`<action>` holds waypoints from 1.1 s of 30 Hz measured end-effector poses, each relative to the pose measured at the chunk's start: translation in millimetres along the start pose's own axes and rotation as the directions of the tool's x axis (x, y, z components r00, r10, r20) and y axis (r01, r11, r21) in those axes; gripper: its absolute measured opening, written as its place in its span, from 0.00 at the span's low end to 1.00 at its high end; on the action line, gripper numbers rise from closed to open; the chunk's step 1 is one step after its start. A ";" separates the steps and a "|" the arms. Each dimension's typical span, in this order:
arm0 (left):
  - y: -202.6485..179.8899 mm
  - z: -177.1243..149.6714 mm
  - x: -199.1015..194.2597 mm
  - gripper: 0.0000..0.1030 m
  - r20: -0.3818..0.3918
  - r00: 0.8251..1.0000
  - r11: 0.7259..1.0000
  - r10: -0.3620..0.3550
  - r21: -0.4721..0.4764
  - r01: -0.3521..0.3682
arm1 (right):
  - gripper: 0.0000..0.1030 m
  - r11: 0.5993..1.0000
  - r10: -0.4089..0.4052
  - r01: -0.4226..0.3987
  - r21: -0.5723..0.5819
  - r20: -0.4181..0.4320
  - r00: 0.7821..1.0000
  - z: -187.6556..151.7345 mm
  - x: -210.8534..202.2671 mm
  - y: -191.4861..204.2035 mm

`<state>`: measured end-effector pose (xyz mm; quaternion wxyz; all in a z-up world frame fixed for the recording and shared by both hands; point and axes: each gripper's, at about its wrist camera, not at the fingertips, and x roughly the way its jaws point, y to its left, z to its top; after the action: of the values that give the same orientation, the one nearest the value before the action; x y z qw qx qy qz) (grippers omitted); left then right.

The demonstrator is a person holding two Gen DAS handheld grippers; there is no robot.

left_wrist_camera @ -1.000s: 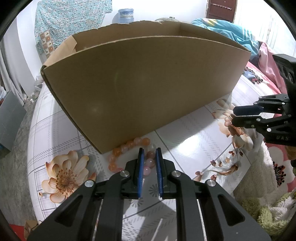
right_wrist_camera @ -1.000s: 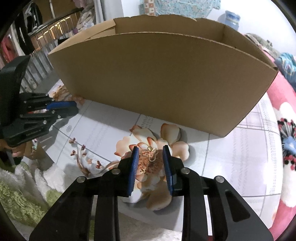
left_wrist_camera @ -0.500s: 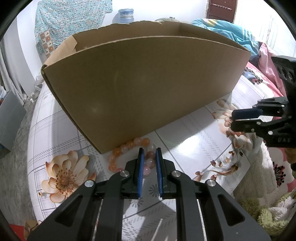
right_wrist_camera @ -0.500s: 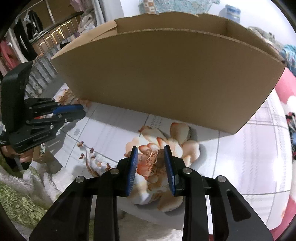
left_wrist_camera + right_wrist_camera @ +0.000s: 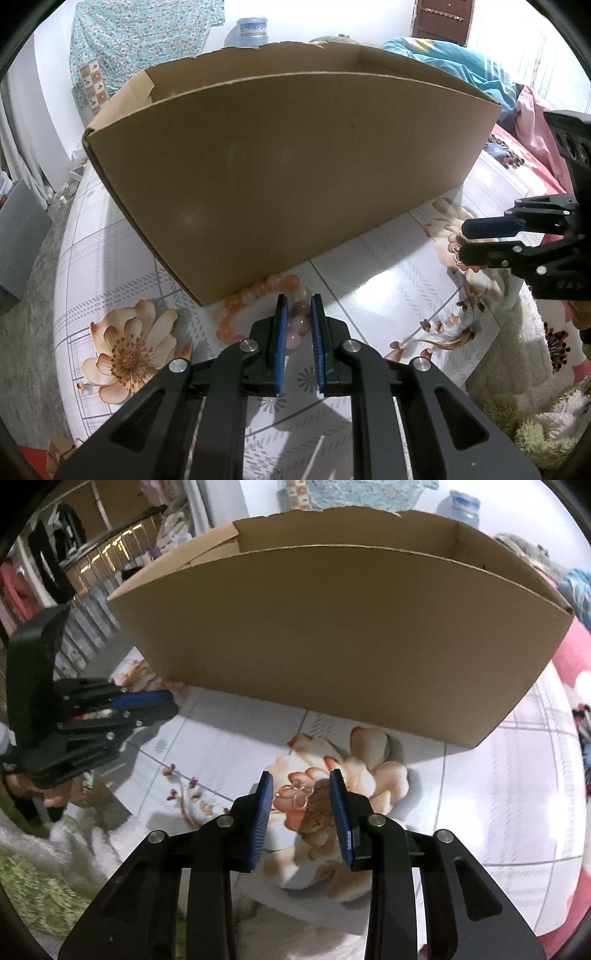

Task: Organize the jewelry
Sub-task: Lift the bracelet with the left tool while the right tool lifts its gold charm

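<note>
A pink and orange beaded bracelet lies on the flowered tablecloth against the near corner of a big cardboard box. My left gripper is shut on its near beads; it also shows at the left in the right wrist view. A small gold flower-shaped piece rests on a printed flower between the blue pads of my right gripper. Those pads stand apart from it, so that gripper is open. In the left wrist view the right gripper is at the right edge with the gold piece at its tips.
The cardboard box is open-topped and fills the back of the table; its inside is hidden. A shaggy green and white rug lies past the table's near edge. A pink bedcover is to the right.
My right gripper's jaws have widened and the gold piece now sits loose between them. The left gripper and the bracelet have not moved.
</note>
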<state>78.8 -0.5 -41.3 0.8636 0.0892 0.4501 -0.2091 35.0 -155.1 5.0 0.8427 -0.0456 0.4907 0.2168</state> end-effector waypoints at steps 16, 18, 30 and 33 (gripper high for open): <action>0.1 -0.2 0.0 0.12 0.003 1.000 1.000 -0.002 0.000 0.002 | 0.17 0.994 -0.038 0.039 -0.106 0.007 0.999 -4.6 5.8 22.0; 0.3 -0.7 -0.2 0.12 0.002 1.000 1.000 -0.002 0.001 0.002 | 0.17 0.994 -0.032 0.032 -0.101 0.005 0.999 -4.6 4.8 20.8; -0.5 -1.2 -1.5 0.09 0.018 1.000 1.000 0.011 0.007 -0.011 | 0.17 0.997 -0.006 0.010 -0.072 0.061 0.998 -0.5 -19.7 15.8; -0.3 -0.3 -9.2 0.09 0.040 0.999 1.000 0.018 0.011 -0.018 | 0.17 0.999 0.017 -0.013 -0.051 0.092 0.996 1.6 -31.2 11.9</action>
<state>73.8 2.0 -34.0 0.8737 0.0939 0.4307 -0.2058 18.2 -153.9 33.9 0.8614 -0.0529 0.4460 0.2373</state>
